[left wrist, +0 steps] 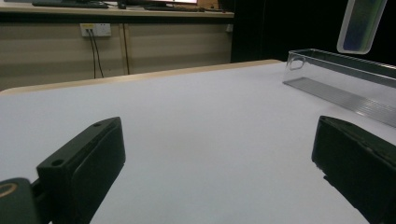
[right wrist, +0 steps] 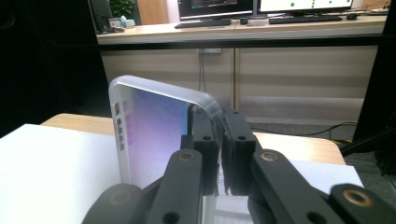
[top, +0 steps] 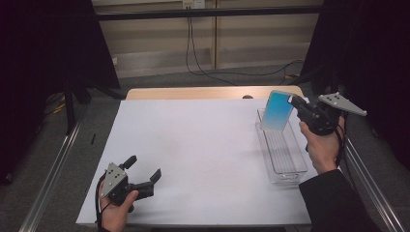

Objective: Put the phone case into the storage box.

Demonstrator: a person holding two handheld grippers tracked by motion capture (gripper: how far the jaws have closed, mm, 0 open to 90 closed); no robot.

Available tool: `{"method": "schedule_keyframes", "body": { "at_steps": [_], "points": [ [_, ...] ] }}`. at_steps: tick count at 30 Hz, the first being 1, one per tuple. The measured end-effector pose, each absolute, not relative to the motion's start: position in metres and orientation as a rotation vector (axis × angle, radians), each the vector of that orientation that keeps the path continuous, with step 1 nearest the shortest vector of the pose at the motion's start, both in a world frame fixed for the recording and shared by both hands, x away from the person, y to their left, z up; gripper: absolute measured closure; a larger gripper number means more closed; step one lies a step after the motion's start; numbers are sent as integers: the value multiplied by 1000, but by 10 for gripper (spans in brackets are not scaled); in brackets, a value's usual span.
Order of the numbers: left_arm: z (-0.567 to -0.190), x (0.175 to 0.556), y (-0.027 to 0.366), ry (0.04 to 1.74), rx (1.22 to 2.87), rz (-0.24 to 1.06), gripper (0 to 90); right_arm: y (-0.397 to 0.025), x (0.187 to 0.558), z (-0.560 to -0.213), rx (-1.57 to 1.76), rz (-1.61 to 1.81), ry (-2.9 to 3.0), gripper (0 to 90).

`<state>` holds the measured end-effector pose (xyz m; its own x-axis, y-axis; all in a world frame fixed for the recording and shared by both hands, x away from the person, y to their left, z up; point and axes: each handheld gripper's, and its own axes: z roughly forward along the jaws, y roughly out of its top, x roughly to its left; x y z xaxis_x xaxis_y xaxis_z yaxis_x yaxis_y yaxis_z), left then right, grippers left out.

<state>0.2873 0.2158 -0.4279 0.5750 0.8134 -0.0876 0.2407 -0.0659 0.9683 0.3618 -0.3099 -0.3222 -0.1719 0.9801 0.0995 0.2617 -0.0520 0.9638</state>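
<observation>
A translucent phone case [top: 277, 110] with a blue-to-purple tint hangs in the air above the far end of a clear plastic tray [top: 283, 164] at the right of the table. My right gripper [top: 296, 103] is shut on the case's right edge; its own view shows the case [right wrist: 154, 135] upright, pinched between the jaws of that right gripper [right wrist: 219, 140]. My left gripper [top: 144, 167] rests near the front left of the white table top, open, with nothing between its jaws. From the left gripper view the tray [left wrist: 345, 88] and the case [left wrist: 362, 25] are at the upper right.
A white sheet [top: 193, 154] covers the table, with a bare wooden strip [top: 212, 92] along the far edge. Black curtains stand at both sides, and cables run along the floor behind the table. A metal rail [top: 48, 179] runs along the left.
</observation>
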Motion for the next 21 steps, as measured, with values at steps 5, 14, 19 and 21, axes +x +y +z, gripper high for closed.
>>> {"method": "schedule_keyframes", "body": {
  "at_steps": [5,14,19,21],
  "points": [
    [-428,288,217,905,1613,604,27,-315,368,-326,1374,1248,1494,854],
    [-428,288,216,905,1612,600,27,-316,377,-330,1375,1225,1487,855],
    [-428,288,216,904,1614,597,27,-317,384,-333,1374,1190,1495,854],
    [-428,288,216,904,1614,598,27,-317,387,-334,1376,1190,1492,855]
  ]
}}
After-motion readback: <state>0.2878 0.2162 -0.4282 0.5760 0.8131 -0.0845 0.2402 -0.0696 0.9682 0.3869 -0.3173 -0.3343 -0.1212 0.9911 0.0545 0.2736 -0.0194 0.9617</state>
